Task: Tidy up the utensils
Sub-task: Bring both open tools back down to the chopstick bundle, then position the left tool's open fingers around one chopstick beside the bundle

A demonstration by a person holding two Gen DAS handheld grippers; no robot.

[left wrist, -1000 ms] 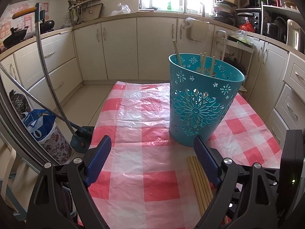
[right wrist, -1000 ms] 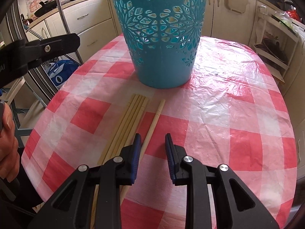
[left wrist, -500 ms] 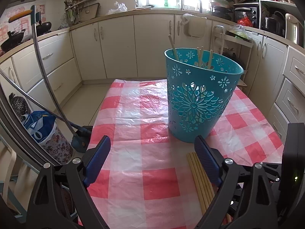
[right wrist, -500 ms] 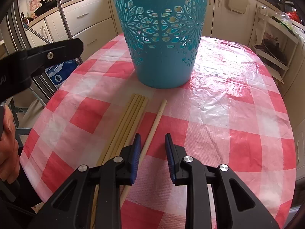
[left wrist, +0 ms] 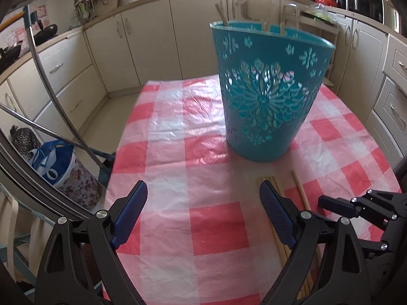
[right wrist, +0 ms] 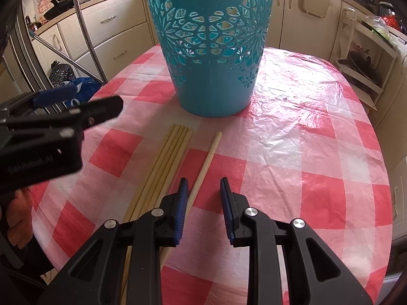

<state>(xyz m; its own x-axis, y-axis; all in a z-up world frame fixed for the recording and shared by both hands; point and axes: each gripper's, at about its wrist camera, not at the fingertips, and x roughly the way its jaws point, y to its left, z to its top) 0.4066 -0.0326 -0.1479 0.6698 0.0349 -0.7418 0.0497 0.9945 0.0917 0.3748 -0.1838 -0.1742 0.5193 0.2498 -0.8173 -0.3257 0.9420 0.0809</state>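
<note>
The left gripper (left wrist: 203, 208) has dipped lower toward the bundle of chopsticks (right wrist: 162, 167) in front of the teal basket (right wrist: 211, 50), jaws wide apart, probably to grab them. The right gripper (right wrist: 203, 203) waits, slightly apart, empty, beside the single chopstick (right wrist: 206, 162).

Left hand-held gripper (left wrist: 203, 211) wide open above tablecloth (left wrist: 178, 132); teal basket (left wrist: 267, 96) beyond.
</note>
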